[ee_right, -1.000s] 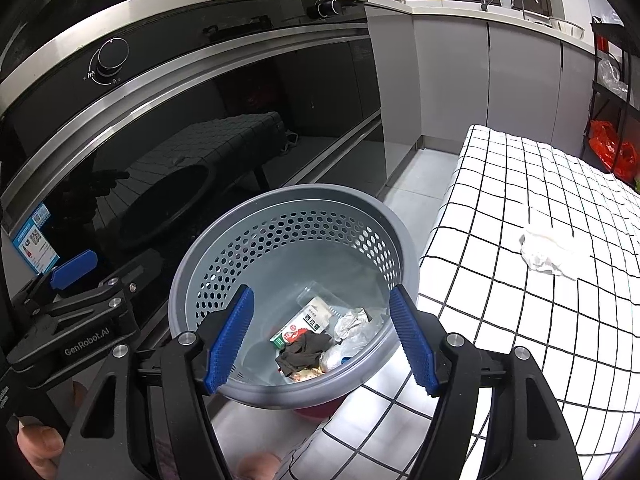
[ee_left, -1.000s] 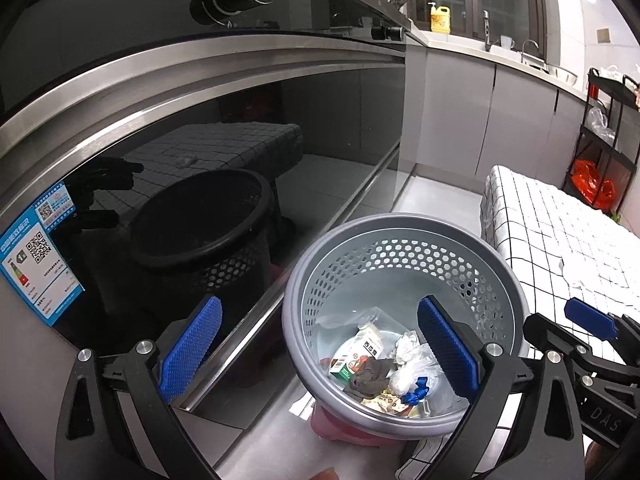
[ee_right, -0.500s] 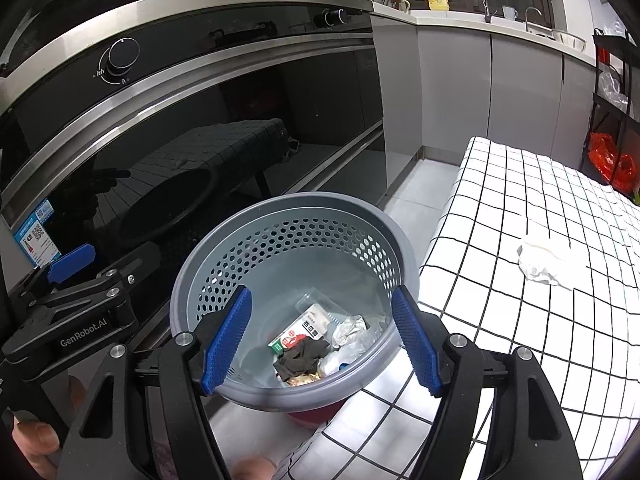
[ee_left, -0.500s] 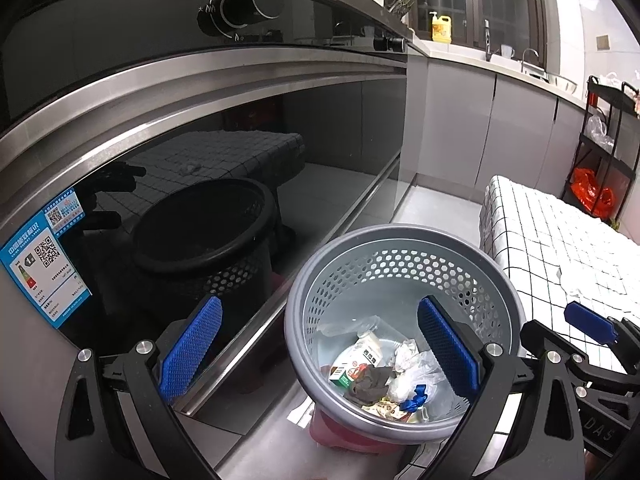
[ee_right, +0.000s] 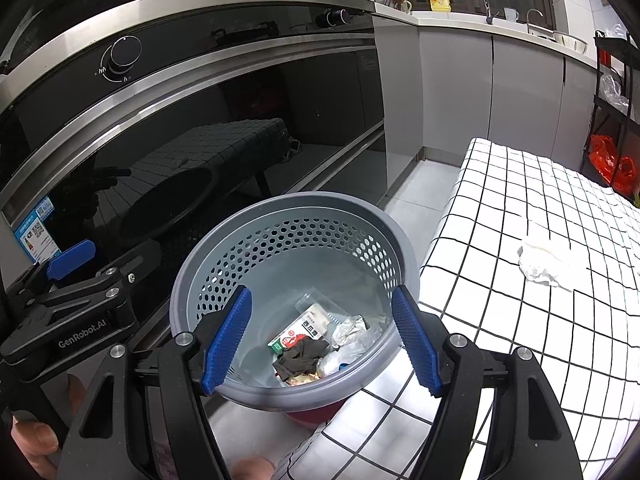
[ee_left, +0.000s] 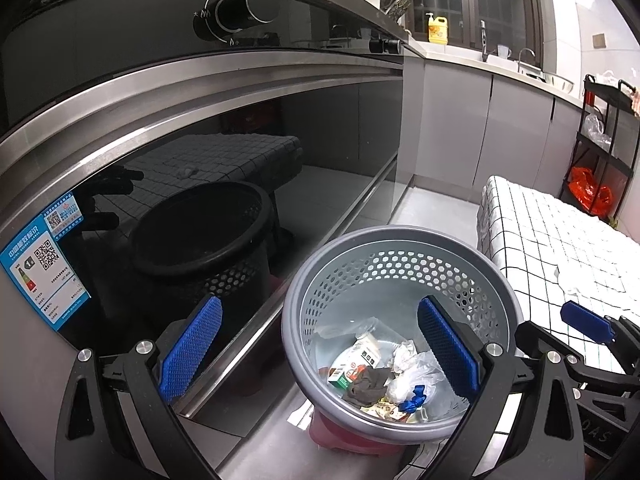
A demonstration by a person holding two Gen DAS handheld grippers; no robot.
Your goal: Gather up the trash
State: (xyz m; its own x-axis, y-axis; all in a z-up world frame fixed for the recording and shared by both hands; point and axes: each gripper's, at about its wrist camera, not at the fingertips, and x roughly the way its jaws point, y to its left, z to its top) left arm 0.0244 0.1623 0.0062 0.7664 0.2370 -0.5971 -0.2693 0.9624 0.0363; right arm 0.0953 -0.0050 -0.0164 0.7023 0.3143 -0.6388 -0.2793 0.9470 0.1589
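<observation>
Both the left gripper (ee_left: 320, 352) and the right gripper (ee_right: 320, 340) stand wide open and hold nothing. Below them on the floor, the grey basket (ee_right: 208, 280) contains trash (ee_right: 308, 348), perhaps wrappers. A crumpled tissue (ee_right: 544, 264) lies far right on the checked cloth (ee_right: 520, 320).

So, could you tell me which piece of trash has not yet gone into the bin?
The crumpled white tissue, lying alone on the checked tablecloth. The carton, dark rag and plastic wrappers already sit at the bottom of the grey perforated bin.
</observation>
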